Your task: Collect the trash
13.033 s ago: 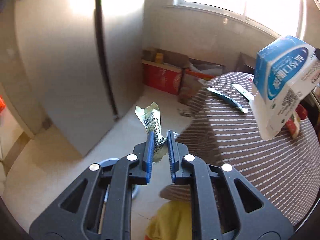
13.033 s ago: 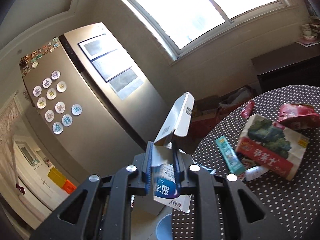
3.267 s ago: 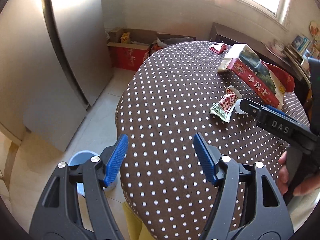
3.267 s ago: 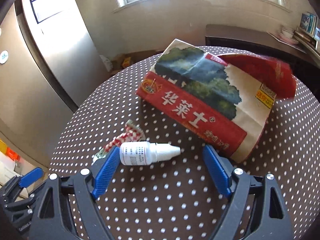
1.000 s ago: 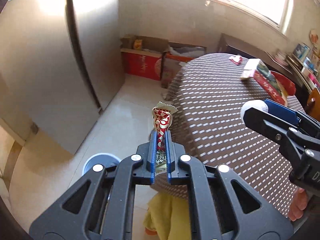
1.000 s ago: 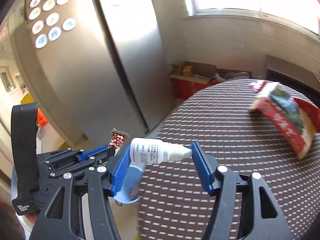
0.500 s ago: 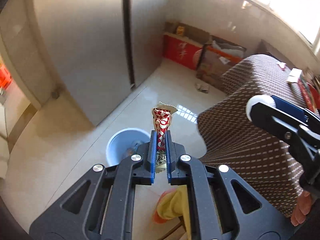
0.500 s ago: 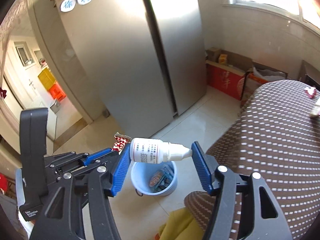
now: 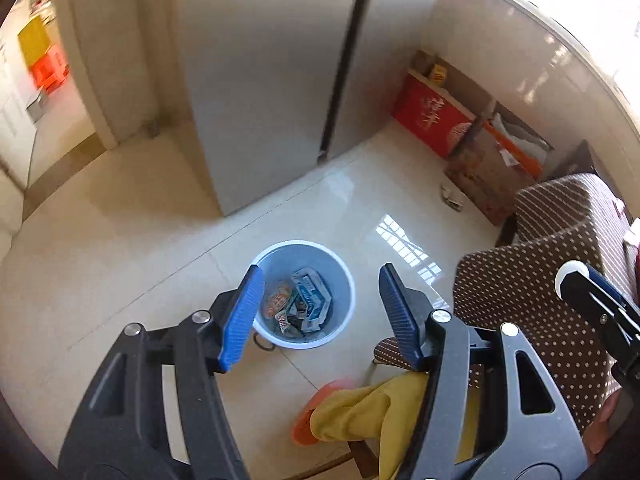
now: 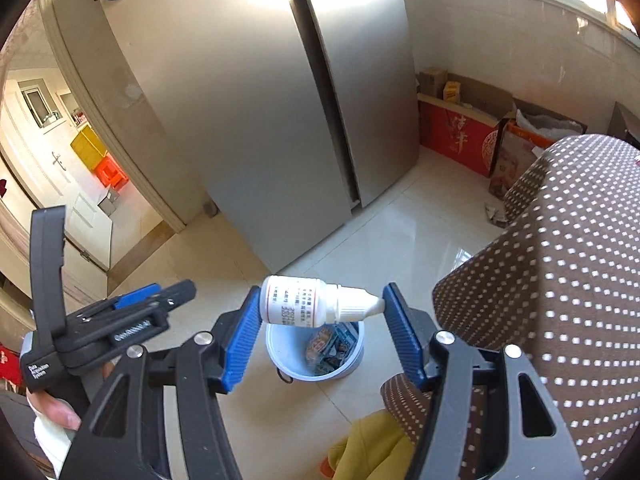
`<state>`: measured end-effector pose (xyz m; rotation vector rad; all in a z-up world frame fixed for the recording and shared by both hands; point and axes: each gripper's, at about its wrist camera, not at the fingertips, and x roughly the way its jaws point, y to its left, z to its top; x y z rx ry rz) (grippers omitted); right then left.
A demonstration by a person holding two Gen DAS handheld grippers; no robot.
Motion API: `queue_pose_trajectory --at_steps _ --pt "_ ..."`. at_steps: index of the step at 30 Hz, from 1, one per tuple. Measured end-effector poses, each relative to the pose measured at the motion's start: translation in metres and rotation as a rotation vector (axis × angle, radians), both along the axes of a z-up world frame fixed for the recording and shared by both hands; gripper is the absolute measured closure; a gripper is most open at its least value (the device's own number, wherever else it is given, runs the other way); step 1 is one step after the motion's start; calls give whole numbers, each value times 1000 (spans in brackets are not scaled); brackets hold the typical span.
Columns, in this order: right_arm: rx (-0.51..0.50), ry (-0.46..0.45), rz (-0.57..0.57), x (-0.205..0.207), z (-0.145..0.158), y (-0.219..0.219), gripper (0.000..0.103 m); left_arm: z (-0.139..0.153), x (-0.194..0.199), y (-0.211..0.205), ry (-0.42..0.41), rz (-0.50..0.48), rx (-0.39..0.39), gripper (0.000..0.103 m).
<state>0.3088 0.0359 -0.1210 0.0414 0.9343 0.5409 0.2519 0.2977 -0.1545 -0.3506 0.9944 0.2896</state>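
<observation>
A pale blue trash bin point(image 9: 347, 280) stands on the tiled floor with several wrappers and packets inside. My left gripper point(image 9: 322, 312) hovers right above it; its blue jaws are opening and nothing is between them. My right gripper point(image 10: 320, 310) is shut on a white dropper bottle point(image 10: 304, 304), held lengthwise between the pads, base to the left and nozzle to the right, above the bin point(image 10: 280, 358). The left gripper point(image 10: 160, 296) shows at the left of the right wrist view, held by a hand. The bottle's round base point(image 9: 570, 276) shows in the left wrist view.
A brown polka-dot tablecloth point(image 10: 560, 280) hangs close on the right. A steel fridge point(image 9: 280, 80) stands behind the bin, with red cartons point(image 9: 432, 120) against the wall. A yellow cloth point(image 9: 360, 416) lies below the grippers. A doorway point(image 10: 60, 152) opens at the left.
The left jaws have spread and the red and white wrapper is gone from between them. Both grippers have swung away from the table and come down over the bin.
</observation>
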Motion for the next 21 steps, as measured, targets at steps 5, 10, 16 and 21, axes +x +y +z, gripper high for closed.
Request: queue_pose_trajectory --at_steps 5,10,16,21 --pt "-11 33 33 2 -16 26 43 -8 -18 19 24 62 0 43" --pt "-14 48 104 3 -18 62 42 -9 -35 30 47 103 19 43" --pt "18 28 96 5 -17 82 21 -8 -47 33 56 133 16 37" --pt "7 78 98 7 -27 80 21 -12 -53 27 68 123 23 37"
